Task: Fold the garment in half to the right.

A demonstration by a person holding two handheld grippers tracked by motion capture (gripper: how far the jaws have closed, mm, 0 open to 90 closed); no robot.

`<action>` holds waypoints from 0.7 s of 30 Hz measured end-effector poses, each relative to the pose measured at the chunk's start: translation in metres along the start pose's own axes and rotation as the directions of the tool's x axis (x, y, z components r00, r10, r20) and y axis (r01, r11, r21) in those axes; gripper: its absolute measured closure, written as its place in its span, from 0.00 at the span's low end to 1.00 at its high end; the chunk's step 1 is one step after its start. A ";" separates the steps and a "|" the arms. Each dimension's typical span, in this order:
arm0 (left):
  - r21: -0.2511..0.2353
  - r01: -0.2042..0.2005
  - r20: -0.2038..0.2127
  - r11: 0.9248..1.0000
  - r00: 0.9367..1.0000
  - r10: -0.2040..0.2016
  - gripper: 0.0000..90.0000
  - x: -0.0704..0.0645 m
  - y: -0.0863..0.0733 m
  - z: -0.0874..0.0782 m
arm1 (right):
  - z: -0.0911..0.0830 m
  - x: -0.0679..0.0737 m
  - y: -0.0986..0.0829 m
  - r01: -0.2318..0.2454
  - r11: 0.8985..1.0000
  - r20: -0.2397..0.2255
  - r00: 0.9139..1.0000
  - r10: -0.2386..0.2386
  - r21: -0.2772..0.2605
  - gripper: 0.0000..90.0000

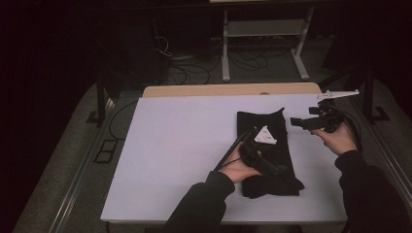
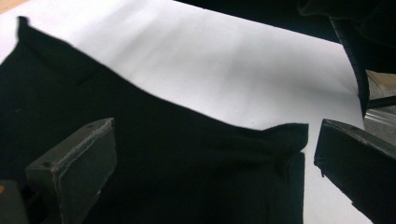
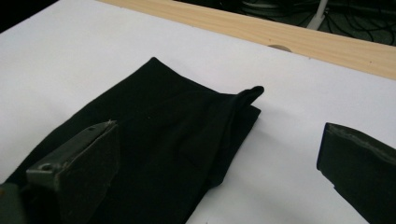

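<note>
- Lying on the right half of the white counter (image 1: 184,145), a folded black cloth (image 1: 265,155) stretches from the far middle toward the person's edge, flat except for a small raised corner at its far end.
- Left tool (image 1: 272,170): held low over the near part of the cloth, with its grey three-cornered plate uppermost. In the left gripper view its jaws stand wide apart and hold nothing; the cloth (image 2: 177,168) lies between and beneath them, and one folded corner sits near the right-hand jaw.
- Right tool (image 1: 297,121): held just beside the cloth's far right edge, pointing toward it. In the right gripper view its jaws are also spread wide and hold nothing; the cloth (image 3: 173,140) lies ahead and toward the left-hand jaw, while bare counter lies before the right-hand jaw.
- Whether either tool touches the cloth cannot be told.
- Wooden strip (image 3: 289,37): runs along the counter's far edge, well apart from the cloth.
</note>
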State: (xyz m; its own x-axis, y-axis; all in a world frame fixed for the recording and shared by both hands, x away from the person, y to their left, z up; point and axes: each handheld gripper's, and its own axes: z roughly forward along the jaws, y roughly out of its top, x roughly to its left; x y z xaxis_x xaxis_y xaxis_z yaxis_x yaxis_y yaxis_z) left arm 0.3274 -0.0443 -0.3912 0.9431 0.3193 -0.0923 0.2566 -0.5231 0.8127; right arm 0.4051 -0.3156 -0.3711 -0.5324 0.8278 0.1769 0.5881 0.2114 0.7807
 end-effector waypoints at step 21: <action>-0.029 0.034 -0.075 0.999 0.997 -0.036 0.00 0.020 -0.020 -0.048 | -0.022 0.011 -0.004 0.024 0.999 -0.017 1.000 -0.025 -0.026 0.00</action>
State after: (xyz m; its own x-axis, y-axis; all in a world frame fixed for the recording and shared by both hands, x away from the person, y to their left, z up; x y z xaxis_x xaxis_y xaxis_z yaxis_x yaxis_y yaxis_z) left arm 0.3313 0.0106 -0.3813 0.9147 0.3964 -0.0785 0.2826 -0.4885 0.8256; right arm 0.3833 -0.3188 -0.3594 -0.5567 0.8137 0.1676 0.5593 0.2180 0.7998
